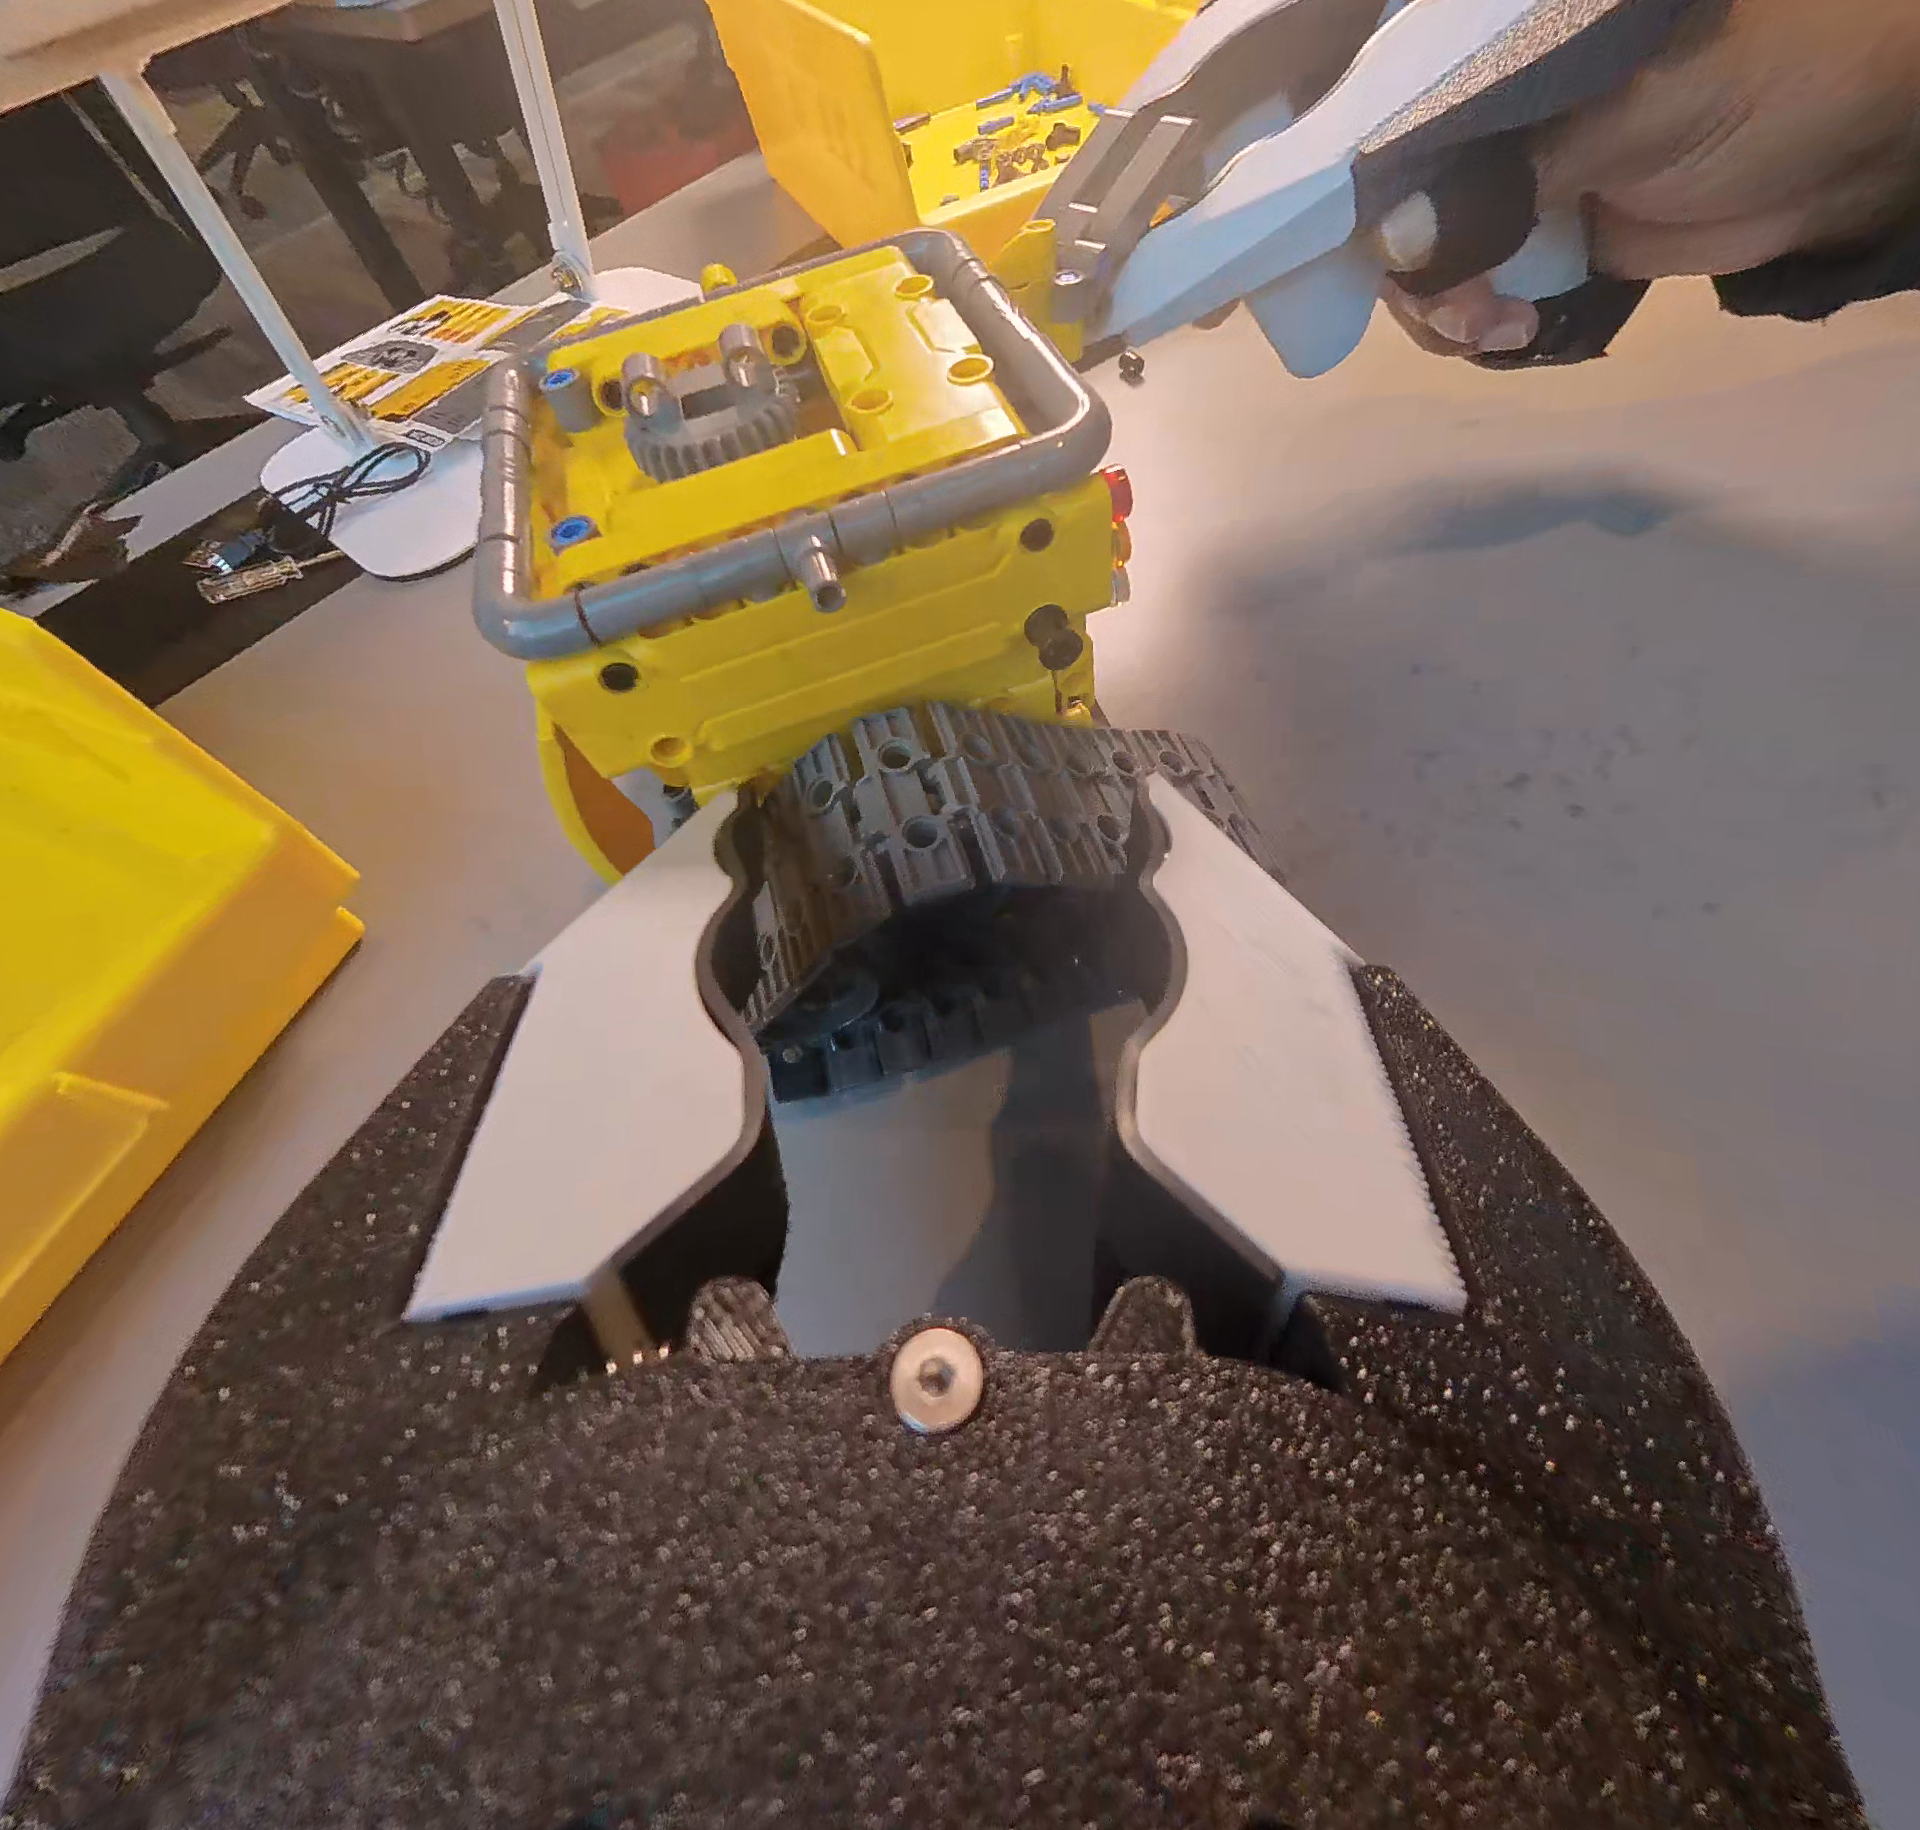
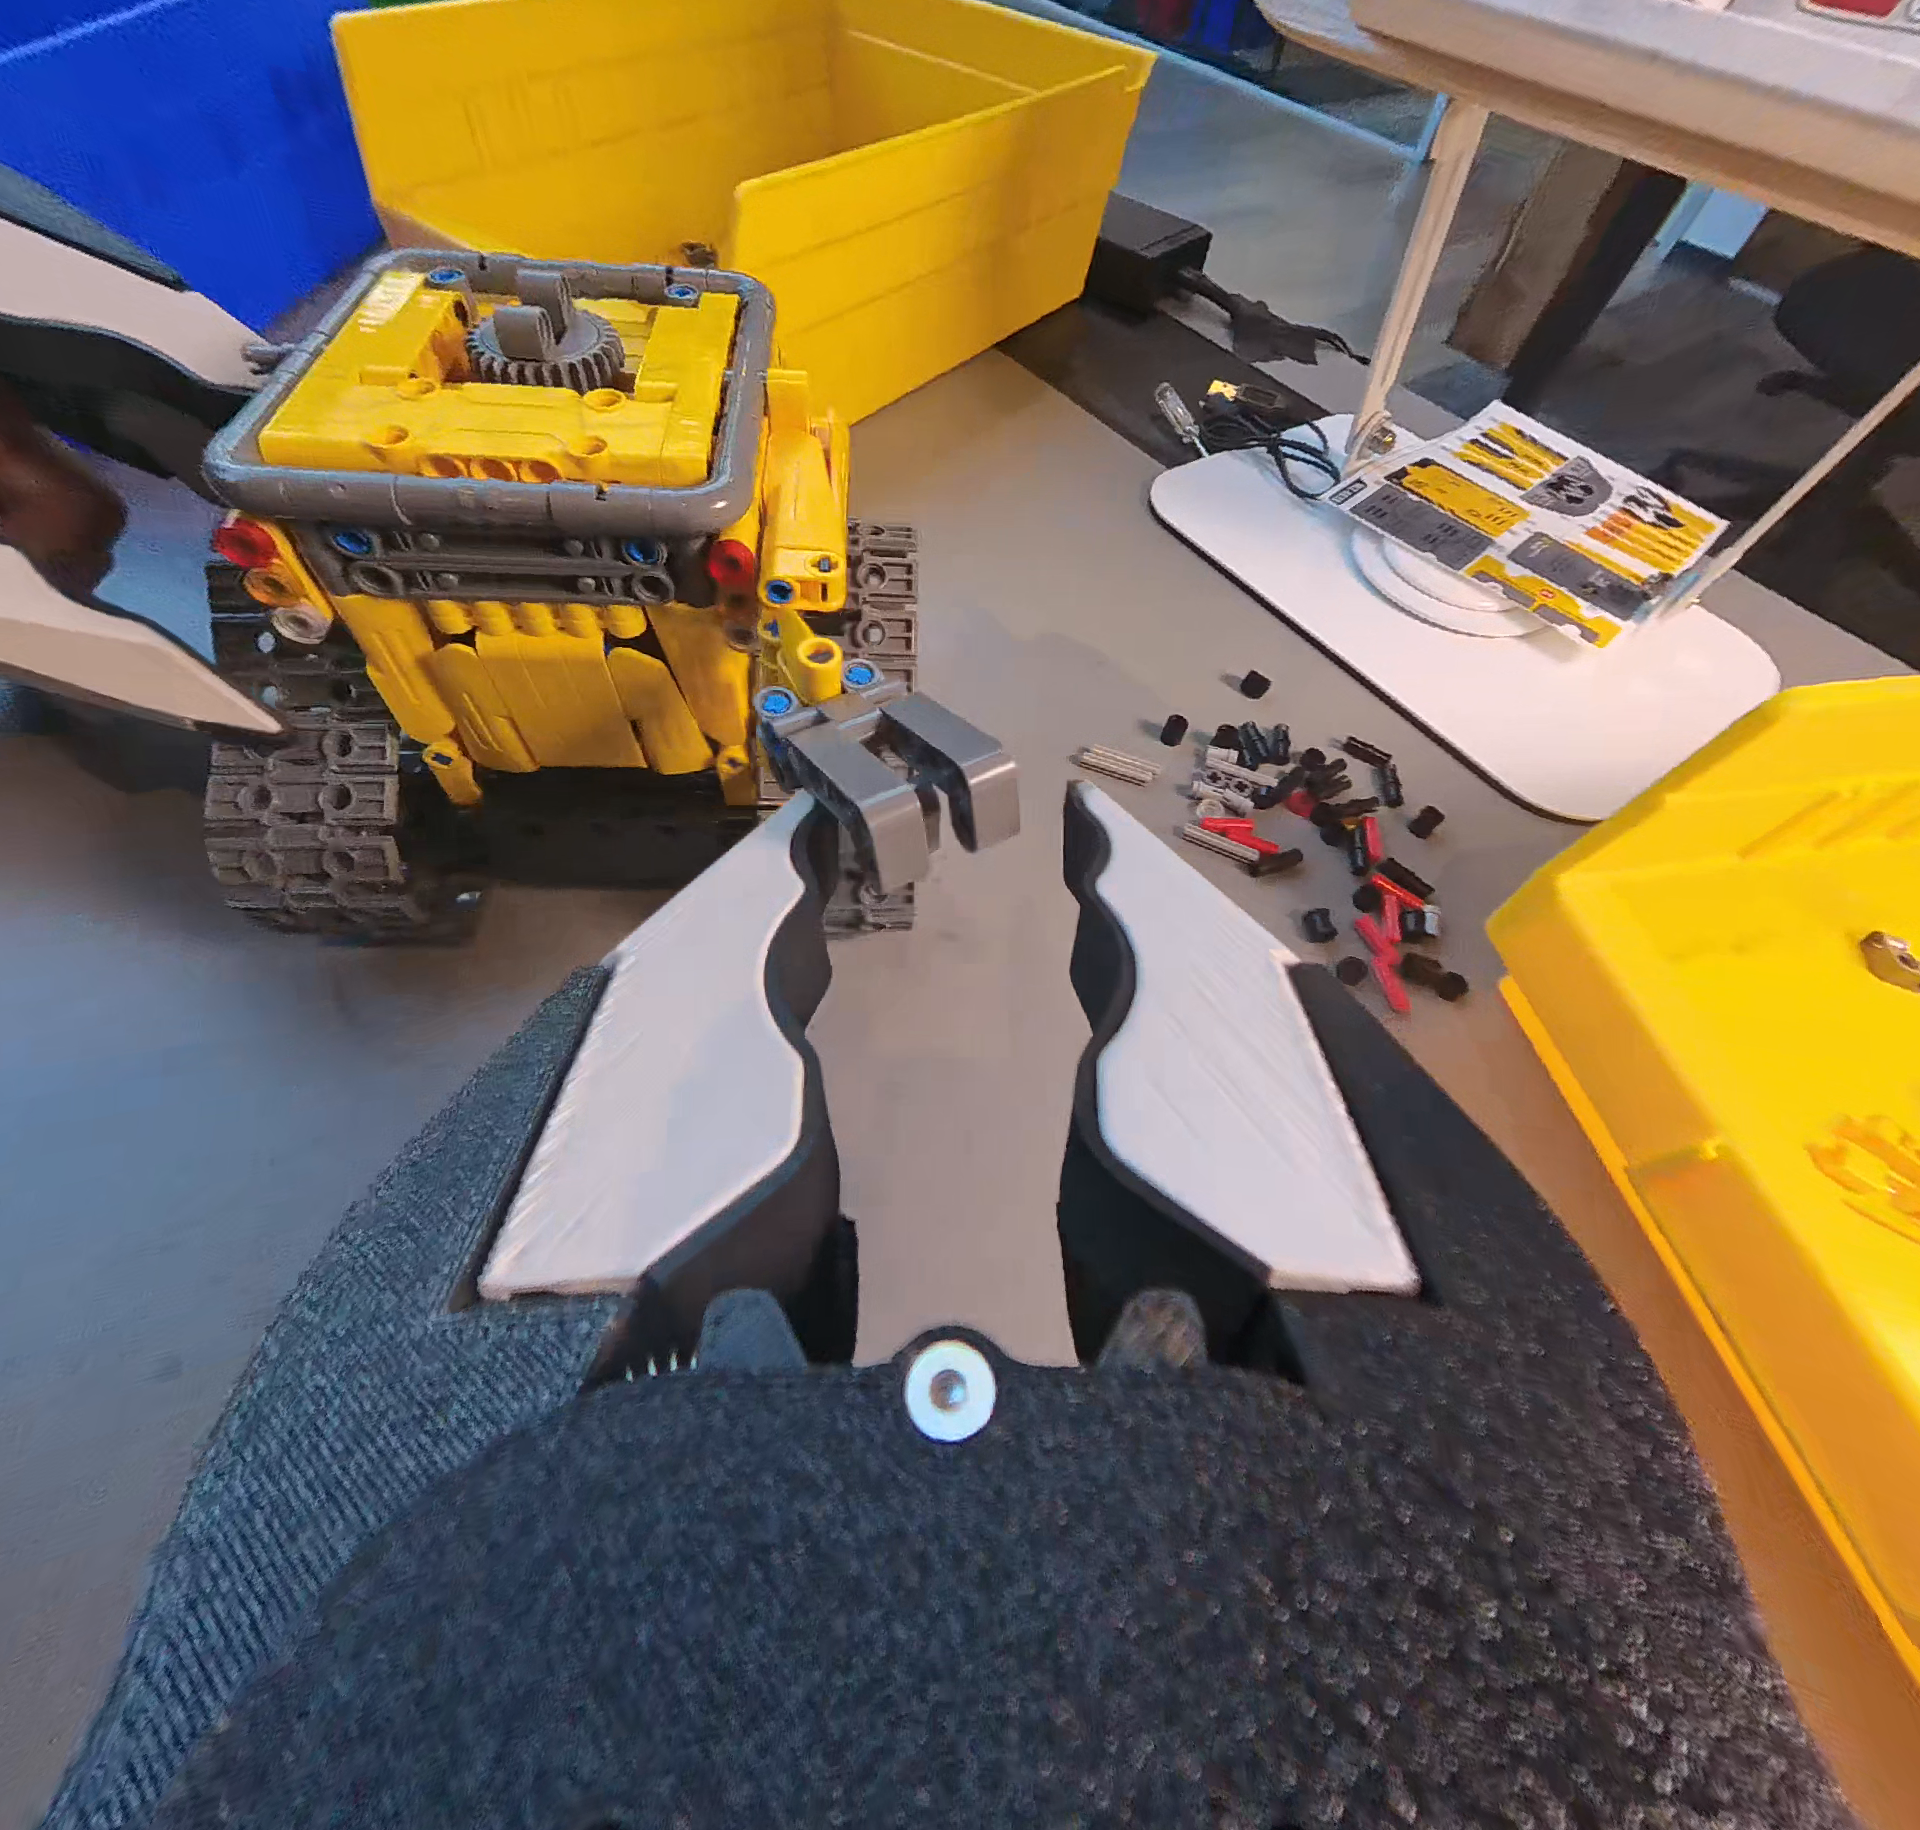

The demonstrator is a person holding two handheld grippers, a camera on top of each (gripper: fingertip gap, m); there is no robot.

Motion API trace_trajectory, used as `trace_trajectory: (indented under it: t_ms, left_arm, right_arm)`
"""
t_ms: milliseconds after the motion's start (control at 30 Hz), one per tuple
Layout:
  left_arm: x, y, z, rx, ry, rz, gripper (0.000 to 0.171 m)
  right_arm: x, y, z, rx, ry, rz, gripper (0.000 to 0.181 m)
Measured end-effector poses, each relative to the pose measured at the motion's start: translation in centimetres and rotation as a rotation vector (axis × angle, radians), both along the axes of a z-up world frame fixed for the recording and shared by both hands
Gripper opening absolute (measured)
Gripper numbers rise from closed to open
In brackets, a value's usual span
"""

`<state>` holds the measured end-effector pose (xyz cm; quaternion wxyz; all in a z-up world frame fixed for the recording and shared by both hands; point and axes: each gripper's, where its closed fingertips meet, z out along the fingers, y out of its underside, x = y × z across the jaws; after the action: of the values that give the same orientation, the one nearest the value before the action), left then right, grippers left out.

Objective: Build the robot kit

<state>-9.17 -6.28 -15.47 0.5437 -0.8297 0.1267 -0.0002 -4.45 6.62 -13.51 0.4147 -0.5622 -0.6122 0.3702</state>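
Speckled black foam filled the near half of both wrist views. Beyond it, the left gripper [image 1: 940,824] was clamped on the grey tread [image 1: 977,804] of a yellow brick-built robot [image 1: 800,533] standing on the grey table [image 1: 1455,845]; the tread's lower run was lost in shadow between the fingers. The right gripper [image 2: 940,804] stood spread wide, holding nothing, its left fingertip [image 2: 790,824] just beside the model's grey claw hand [image 2: 904,772]; whether they touched could not be told. A person's hand [image 1: 1662,149], cut off by the frame edge, gripped that tool from above. Small black and red pins [image 2: 1330,845] lay scattered nearby. Farther out sat a yellow bin [image 2: 748,139] and a sticker sheet [image 2: 1517,523].
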Motion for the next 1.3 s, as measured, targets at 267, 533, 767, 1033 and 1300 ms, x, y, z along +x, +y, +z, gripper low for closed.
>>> trace_trajectory:
  t_ms: [267,533,767,1033,1300]
  left_arm:
    - [-1.0,-0.8,1.2,0.058,-0.075,-0.035,0.082]
    - [-0.2,0.1,-0.2,0.01,-0.041,-0.003,0.069]
    - [-0.3,0.3,-0.2,-0.012,-0.015,0.101,0.063]
    - [0.5,1.0,-0.1,-0.019,-0.02,0.234,0.063]
    - [-0.4,-0.9,2.7,0.09,-0.045,0.027,0.066]
  right_arm:
    - [1.5,-2.8,1.2,0.055,0.04,0.136,0.033]
    - [2.2,-1.9,0.1,0.164,0.01,0.027,0.026]
    - [4.0,-2.0,2.6,0.121,-0.071,0.078,0.048]
    - [-2.1,-6.2,4.5,0.16,-0.252,0.178,0.125]
    - [-5.6,-7.0,-0.4,0.212,-0.632,0.455,0.12]
